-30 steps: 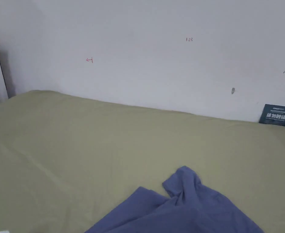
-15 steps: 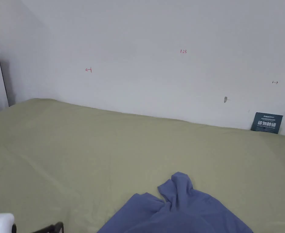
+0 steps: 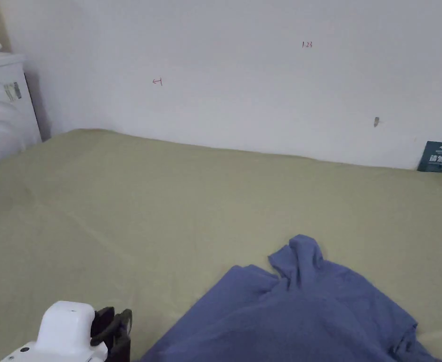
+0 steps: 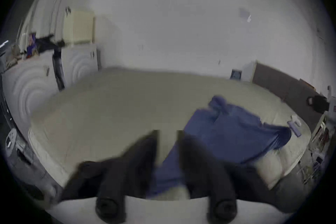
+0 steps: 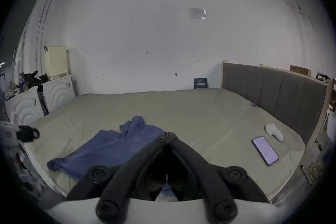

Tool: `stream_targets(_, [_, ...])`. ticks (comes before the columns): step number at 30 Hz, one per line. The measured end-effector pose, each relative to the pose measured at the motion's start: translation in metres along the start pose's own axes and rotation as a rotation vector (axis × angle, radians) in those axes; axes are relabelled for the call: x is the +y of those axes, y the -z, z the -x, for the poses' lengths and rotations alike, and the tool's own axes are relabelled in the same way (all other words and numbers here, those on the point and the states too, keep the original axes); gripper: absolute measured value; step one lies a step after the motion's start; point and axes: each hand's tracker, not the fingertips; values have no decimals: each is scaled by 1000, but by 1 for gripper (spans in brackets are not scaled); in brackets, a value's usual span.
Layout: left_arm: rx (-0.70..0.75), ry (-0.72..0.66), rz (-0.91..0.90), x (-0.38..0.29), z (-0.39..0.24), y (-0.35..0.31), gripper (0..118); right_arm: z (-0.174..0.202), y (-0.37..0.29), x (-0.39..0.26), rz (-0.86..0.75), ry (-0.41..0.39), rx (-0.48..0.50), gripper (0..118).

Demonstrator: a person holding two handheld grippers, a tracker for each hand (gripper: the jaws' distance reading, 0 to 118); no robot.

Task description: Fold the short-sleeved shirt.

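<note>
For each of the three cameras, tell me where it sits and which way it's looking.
Head view: on the person's head, looking down across the bed toward the wall; left gripper at the bottom edge.
Left gripper view: above the bed's near edge, facing the wall; own jaws apart, blurred.
Right gripper view: low over the bed, facing the wall; right gripper closed.
All share the blue shirt.

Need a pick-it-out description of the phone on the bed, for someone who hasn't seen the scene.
Start at the grey padded headboard along the right side of the olive-sheeted bed. Near it, on the sheet, lie two small things: the phone is the flat dark slab with a lit pale screen, nearer the camera than the rounded white device.
</note>
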Motion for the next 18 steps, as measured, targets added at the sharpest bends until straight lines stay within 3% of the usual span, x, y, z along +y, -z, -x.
stream_targets(1, [33, -7, 71, -3, 10, 17, 85, 0, 2, 1, 11, -6, 1, 0])
stream_targets(2, [29, -11, 180, -9, 19, 32, 109, 3, 4, -1, 21, -11, 9, 0])
stream_targets(7, [4, -109, 501, -45, 43, 88, 106, 10, 26, -1, 80, -55, 56, 0])
stream_targets(9, [-21, -98, 544, -58, 37, 91, 101, 13, 47, 3, 119, -85, 110, 0])
stream_targets(10, [33, -52, 446, -59, 33, 84, 95, 15, 63, 6, 147, -101, 126, 0])
stream_targets(12, [32, 13, 421, -54, 30, 82, 68, 17, 106, 18, 228, -154, 197, 0])
stream_targets(13, [45, 1, 428, -55, 28, 77, 41, 22, 134, 25, 269, -217, 214, 0])
stream_targets(14, [9, -18, 387, -52, 31, 72, 6, 24, 166, 33, 326, -278, 286, 0])
stream_targets(16, [-123, -57, 368, -48, 31, 72, 6, 34, 227, 45, 436, -393, 369, 0])
stream_targets(18, [-49, 7, 416, -44, 23, 75, 6, 44, 293, 55, 581, -499, 452, 2])
